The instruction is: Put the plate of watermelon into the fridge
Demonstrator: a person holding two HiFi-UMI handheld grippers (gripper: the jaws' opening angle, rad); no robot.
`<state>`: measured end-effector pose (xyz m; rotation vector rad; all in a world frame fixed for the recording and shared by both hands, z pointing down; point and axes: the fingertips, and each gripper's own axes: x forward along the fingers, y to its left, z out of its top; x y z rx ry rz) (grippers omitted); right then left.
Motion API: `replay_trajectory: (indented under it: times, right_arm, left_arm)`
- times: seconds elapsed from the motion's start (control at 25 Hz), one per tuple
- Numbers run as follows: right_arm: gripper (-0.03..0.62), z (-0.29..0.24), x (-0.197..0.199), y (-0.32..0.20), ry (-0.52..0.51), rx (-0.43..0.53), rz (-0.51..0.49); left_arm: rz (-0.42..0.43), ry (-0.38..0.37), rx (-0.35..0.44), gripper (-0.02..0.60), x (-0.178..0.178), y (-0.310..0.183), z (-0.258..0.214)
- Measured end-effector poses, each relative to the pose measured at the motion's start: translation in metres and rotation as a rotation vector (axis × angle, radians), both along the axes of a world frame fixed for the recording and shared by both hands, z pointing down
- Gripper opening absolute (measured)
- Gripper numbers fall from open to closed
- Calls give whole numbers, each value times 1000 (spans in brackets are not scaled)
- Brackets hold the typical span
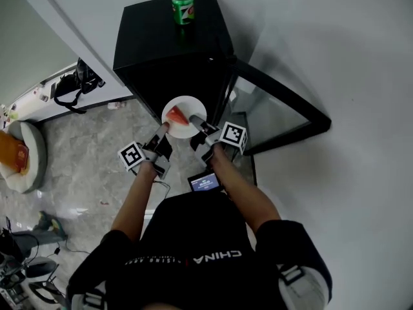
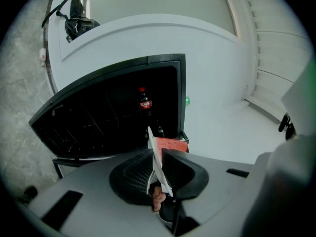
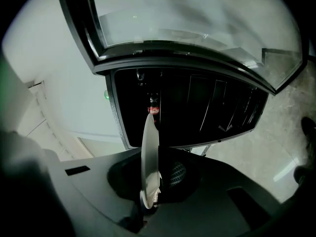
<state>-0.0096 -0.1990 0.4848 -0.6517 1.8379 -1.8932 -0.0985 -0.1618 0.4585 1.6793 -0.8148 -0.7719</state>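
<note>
A white plate (image 1: 185, 118) with a red watermelon slice (image 1: 177, 115) hangs in front of the open black fridge (image 1: 171, 44). My left gripper (image 1: 162, 132) is shut on the plate's left rim and my right gripper (image 1: 197, 125) on its right rim. The left gripper view has the plate (image 2: 157, 154) edge-on between the jaws of the left gripper (image 2: 160, 174), with the watermelon (image 2: 172, 145) just behind. In the right gripper view the plate (image 3: 149, 147) stands edge-on in the right gripper (image 3: 153, 177). A cola bottle (image 2: 144, 101) stands inside the dark fridge.
The fridge's glass door (image 1: 279, 112) is swung open to the right. A green can (image 1: 183, 5) stands on top of the fridge. A black bag (image 1: 74, 82) lies on a white counter at the left. A small screen (image 1: 205, 183) hangs at the person's chest.
</note>
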Motion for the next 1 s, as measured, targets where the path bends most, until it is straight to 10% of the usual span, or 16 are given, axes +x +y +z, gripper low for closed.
replay_trajectory:
  times: [1.0]
  right_arm:
    - [25, 11, -36, -54, 32, -2, 21]
  left_arm:
    - [93, 6, -65, 49, -28, -60, 18]
